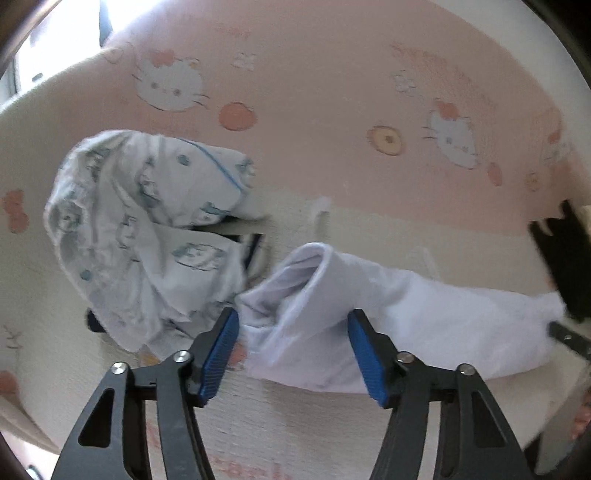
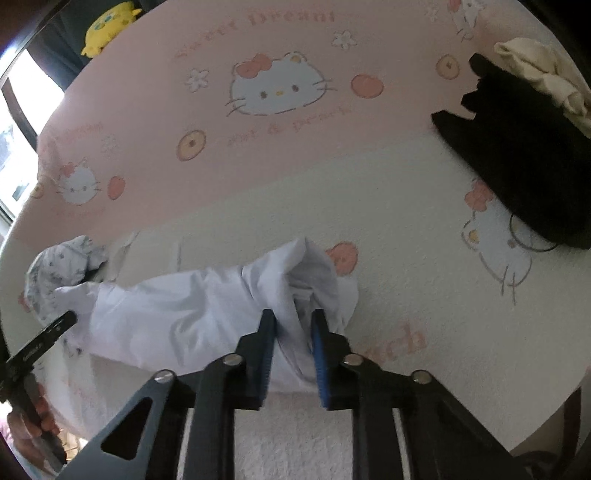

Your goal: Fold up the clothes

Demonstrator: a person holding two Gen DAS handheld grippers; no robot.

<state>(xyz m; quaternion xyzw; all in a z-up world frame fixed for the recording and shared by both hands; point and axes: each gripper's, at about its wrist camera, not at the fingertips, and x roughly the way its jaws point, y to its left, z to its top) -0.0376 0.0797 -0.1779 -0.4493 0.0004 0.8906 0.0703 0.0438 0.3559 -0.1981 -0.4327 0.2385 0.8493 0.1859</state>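
Note:
A white garment point(image 1: 424, 317) lies bunched in a long roll across the bed sheet point(image 1: 332, 110). My left gripper point(image 1: 293, 347) stands open over its left end, with a fold of the cloth between the blue pads point(image 1: 221, 350). In the right wrist view my right gripper point(image 2: 293, 332) is shut on the right end of the white garment point(image 2: 177, 314), with fabric pinched between its fingers. A finger of the left gripper point(image 2: 48, 332) shows at the left edge, held by a hand point(image 2: 37, 417). A crumpled, blue-printed white garment point(image 1: 140, 221) lies just left of the white one.
A black pile of clothes point(image 2: 517, 158) with a cream garment point(image 2: 546, 77) on top sits at the back right of the bed. The sheet is pink and cream with cat prints. A yellow plush toy point(image 2: 107, 26) and a bright window point(image 2: 18, 155) lie beyond the bed's far left.

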